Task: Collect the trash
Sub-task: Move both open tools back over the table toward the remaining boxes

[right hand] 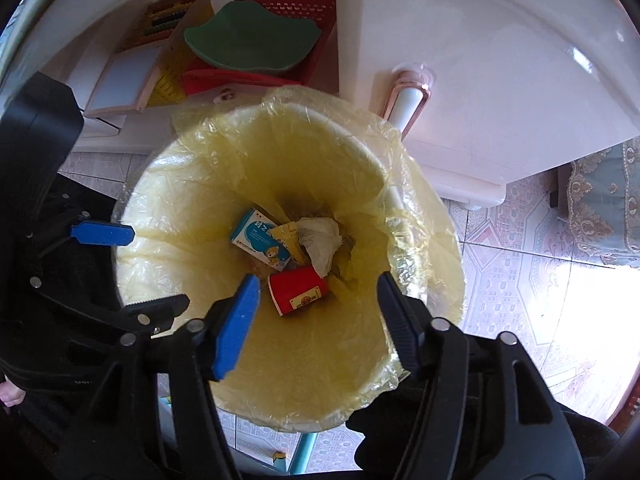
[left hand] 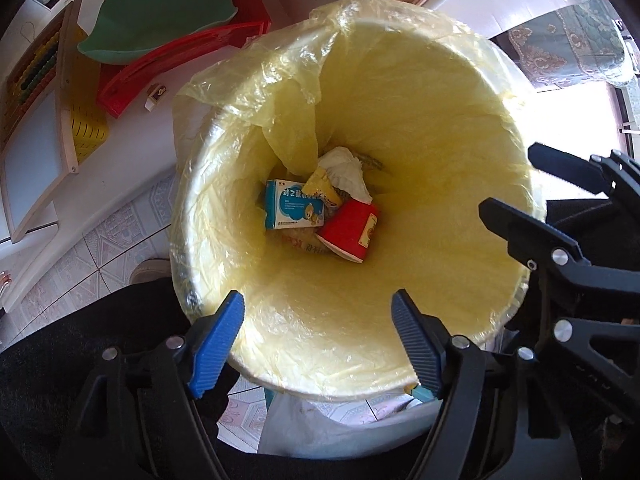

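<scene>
A white trash bin with a yellow plastic liner [left hand: 420,128] [right hand: 404,184] stands on the floor below both grippers. At its bottom lie a red paper cup [left hand: 348,230] [right hand: 298,288], a blue-and-white medicine box [left hand: 294,204] [right hand: 260,238], a yellow packet [left hand: 322,188] [right hand: 290,240] and a crumpled white tissue [left hand: 346,172] [right hand: 320,242]. My left gripper [left hand: 318,332] is open and empty above the bin's near rim. My right gripper [right hand: 316,316] is open and empty above the bin; it also shows at the right of the left wrist view [left hand: 516,184].
A red plastic basket [left hand: 188,40] [right hand: 288,20] with a green dish [left hand: 160,20] [right hand: 252,40] leans against white furniture [right hand: 480,60], beside a wooden abacus board [left hand: 36,92] [right hand: 160,40]. Patterned floor tiles [right hand: 512,264] surround the bin.
</scene>
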`<move>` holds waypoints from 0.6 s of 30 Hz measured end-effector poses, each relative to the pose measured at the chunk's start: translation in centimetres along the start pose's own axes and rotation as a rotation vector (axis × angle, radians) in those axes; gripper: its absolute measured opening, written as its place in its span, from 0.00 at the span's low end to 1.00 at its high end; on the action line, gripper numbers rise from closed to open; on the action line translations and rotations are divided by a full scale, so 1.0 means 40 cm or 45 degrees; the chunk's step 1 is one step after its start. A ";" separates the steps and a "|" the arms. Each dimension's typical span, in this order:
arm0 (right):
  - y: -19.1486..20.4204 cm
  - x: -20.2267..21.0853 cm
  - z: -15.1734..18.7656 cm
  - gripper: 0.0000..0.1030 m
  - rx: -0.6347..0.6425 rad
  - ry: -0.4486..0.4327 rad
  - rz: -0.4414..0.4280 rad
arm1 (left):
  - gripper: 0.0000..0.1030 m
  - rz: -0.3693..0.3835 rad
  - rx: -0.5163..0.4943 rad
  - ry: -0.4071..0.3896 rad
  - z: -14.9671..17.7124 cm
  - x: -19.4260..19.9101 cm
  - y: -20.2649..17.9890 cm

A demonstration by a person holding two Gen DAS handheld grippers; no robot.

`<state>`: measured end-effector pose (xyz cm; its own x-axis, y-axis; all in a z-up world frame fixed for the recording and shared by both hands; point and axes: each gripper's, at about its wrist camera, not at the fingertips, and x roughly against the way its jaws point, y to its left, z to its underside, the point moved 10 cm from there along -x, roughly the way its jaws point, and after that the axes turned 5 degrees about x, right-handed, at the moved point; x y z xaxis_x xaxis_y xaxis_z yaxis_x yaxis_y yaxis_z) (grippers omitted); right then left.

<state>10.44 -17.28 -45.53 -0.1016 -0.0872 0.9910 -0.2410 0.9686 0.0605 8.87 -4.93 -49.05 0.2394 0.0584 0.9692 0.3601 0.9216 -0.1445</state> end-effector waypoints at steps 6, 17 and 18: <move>-0.003 0.222 -0.021 0.72 0.115 -0.118 0.003 | 0.78 0.027 -0.081 -0.051 0.079 0.192 -0.020; -0.079 0.727 -0.234 0.88 0.320 -0.363 0.095 | 0.93 -0.177 0.024 -0.380 -0.073 0.869 0.082; -0.087 0.758 -0.260 0.88 0.323 -0.385 0.101 | 0.93 -0.187 0.041 -0.389 -0.101 0.911 0.083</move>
<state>18.22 -20.88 -14.45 -0.3998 -0.1154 0.9093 -0.4476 0.8903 -0.0838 22.44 -1.30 -15.04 -0.0960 0.0322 0.9949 0.3408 0.9401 0.0025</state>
